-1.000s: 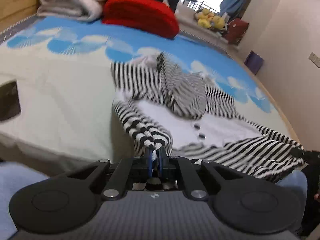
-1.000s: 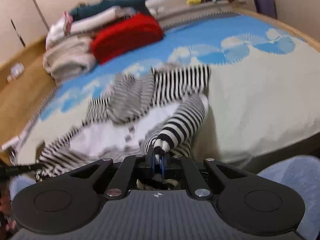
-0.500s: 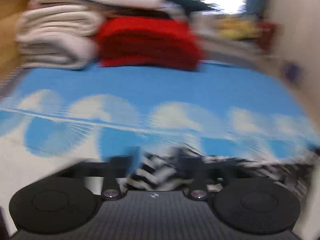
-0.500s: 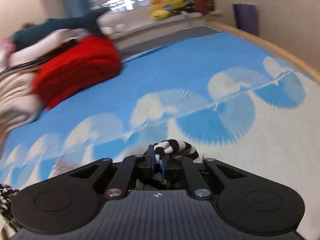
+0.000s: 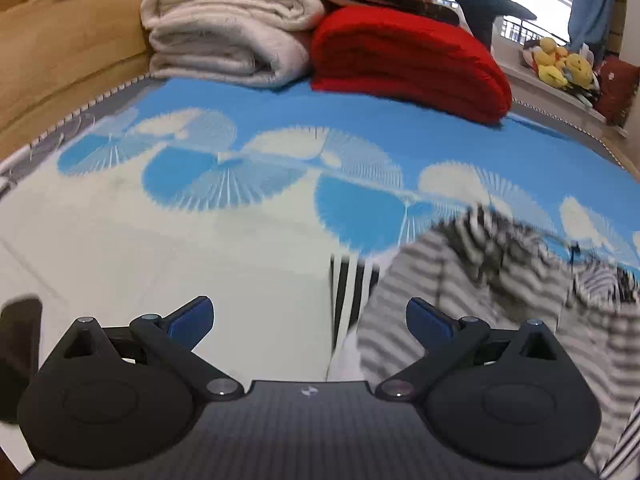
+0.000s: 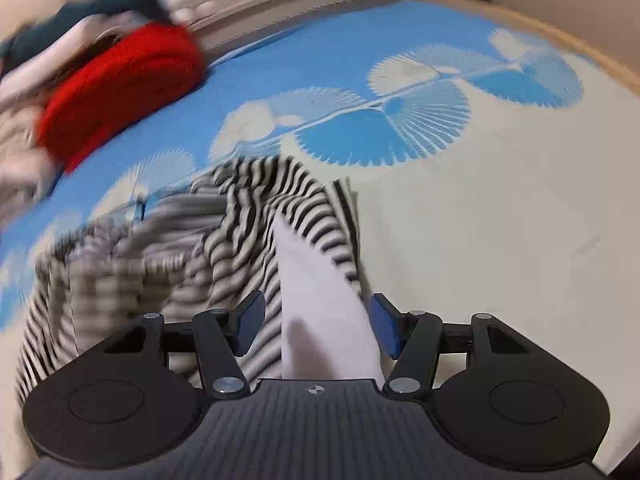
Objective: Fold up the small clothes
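Left wrist view: the left gripper (image 5: 310,316) is spread wide and nothing is held, its jaws just opened. The top (image 5: 500,280) is dropped on the bed (image 5: 160,240) at 3 o'clock, so a fold can lie flat. The right gripper (image 6: 316,326) is half open, jaws just opened, cloth loose between them.

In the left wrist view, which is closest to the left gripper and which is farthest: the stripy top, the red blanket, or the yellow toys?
1. Stripy top, just ahead of the left gripper, to the right.
2. Red blanket, at the bed's far end.
3. Yellow toys, beyond the bed, far right by the window.
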A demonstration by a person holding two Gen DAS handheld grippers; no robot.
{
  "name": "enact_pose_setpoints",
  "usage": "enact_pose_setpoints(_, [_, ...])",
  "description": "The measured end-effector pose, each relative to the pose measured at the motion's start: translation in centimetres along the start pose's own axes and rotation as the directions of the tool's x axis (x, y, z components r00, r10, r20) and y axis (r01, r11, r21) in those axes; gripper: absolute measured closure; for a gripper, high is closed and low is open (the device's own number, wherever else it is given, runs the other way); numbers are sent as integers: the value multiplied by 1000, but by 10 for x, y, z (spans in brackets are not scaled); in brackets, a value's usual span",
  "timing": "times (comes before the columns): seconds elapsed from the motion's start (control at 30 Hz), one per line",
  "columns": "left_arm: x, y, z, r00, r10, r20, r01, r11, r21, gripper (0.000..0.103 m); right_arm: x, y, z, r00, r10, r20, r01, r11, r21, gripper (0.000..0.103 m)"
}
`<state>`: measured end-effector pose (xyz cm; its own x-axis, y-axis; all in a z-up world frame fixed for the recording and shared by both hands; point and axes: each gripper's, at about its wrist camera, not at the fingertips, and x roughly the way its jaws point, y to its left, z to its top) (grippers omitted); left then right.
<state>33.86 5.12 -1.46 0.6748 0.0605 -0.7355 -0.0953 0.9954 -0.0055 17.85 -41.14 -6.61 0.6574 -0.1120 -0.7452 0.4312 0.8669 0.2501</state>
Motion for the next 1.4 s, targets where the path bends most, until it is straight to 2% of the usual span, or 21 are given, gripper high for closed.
enact_pose_setpoints(0.07, [3,0,-8,999,-21,-28,23,998,63,1,-3,7,-11,1000,-13,6,13,997,-70,43])
enact_pose_setpoints(0.17, [7,1,-19,999,-42,-9,43,986,160,1,7,9,-23,998,-42,-48,36,994,-105,43])
enact_pose_setpoints(0.23, [6,7,-26,993,-110,-31,114,979,171,1,15,10,-27,996,-47,-82,36,990,-133,43])
enact_pose_setpoints(0.3, [3,11,-29,980,-197,-37,200,967,155,1,6,12,-34,995,-52,-81,39,988,-149,43])
enact_pose_setpoints(0.37, [-2,9,-34,969,-244,-33,246,954,169,1,5,9,-34,995,-49,-84,36,988,-149,43])
enact_pose_setpoints(0.43, [-3,1,-42,967,-251,-50,256,942,216,1,5,5,-34,995,-36,-98,23,991,-130,43])
enact_pose_setpoints(0.53, [3,-11,-53,971,-224,-81,238,929,282,1,6,0,-35,992,-27,-123,13,993,-117,43])
enact_pose_setpoints(0.67, [12,-14,-62,964,-234,-129,260,933,249,1,9,-4,-39,989,-45,-143,27,991,-128,43])
enact_pose_setpoints(0.77, [15,-14,-65,960,-244,-139,270,936,227,6,13,-4,-43,985,-67,-157,42,986,-159,43])
enact_pose_setpoints(0.8, [16,-13,-65,956,-255,-142,281,935,214,12,14,-4,-44,984,-69,-163,42,986,-164,43])
enact_pose_setpoints(0.83, [15,-11,-64,952,-272,-141,296,935,197,24,14,-3,-45,984,-65,-168,37,985,-168,43])
enact_pose_setpoints(0.9, [15,-9,-64,942,-303,-142,325,930,171,37,14,0,-46,983,-47,-176,15,984,-177,43])
enact_pose_setpoints(1.0, [16,-11,-65,943,-304,-139,325,931,168,36,15,7,-49,981,-6,-192,-32,981,-189,42])
enact_pose_setpoints(1.1, [24,-20,-69,938,-294,-184,326,929,175,11,25,15,-54,983,-25,-181,-14,978,-210,43])
enact_pose_setpoints(1.13, [25,-24,-70,941,-285,-183,318,930,185,15,29,20,-56,986,-42,-161,3,972,-235,73])
enact_pose_setpoints(1.17, [23,-28,-69,943,-284,-173,317,925,209,27,32,24,-57,986,-51,-158,6,962,-271,99])
enact_pose_setpoints(1.2, [18,-32,-68,949,-275,-153,306,919,247,68,31,29,-55,985,-30,-169,-22,954,-299,98])
enact_pose_setpoints(1.23, [10,-33,-66,959,-251,-130,279,919,278,88,26,31,-53,989,-29,-147,-17,953,-303,98])
enact_pose_setpoints(1.33, [-9,-11,-53,953,-293,-76,302,929,215,88,-9,24,-36,996,61,-66,-76,965,-252,101])
enact_pose_setpoints(1.4, [-11,8,-48,947,-317,-58,322,928,187,89,-34,7,-25,993,116,29,-108,975,-193,102])
